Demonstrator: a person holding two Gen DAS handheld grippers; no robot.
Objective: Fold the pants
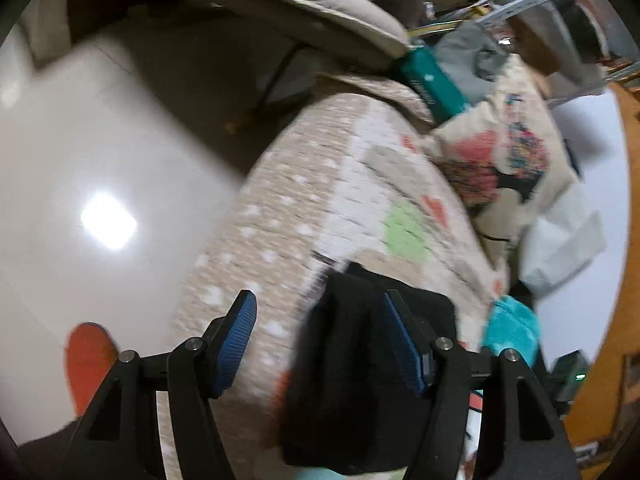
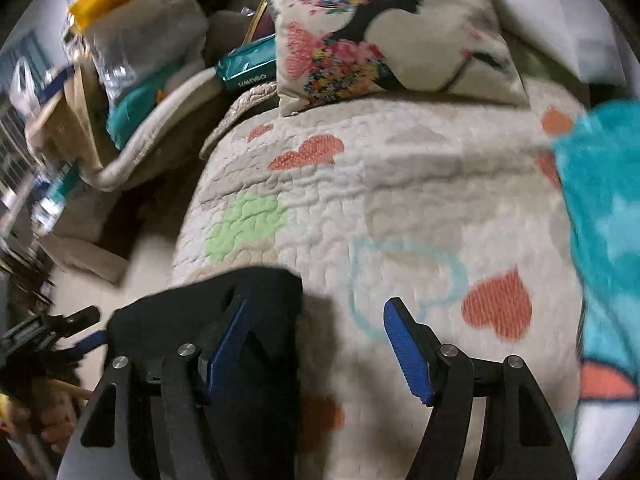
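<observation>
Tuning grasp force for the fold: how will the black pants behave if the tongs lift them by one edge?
Likely floppy: the black pants lie bunched and creased on the quilt, holding no shape. Probably light, a small soft bundle between the open left tongs. Slipping seems unlikely given the ribbed blue pads, but a one-edge lift should let the rest sag.

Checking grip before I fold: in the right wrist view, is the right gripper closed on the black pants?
No, the right gripper is wide open, and the black pants lie by its left finger, not pinched between the pads.
</observation>
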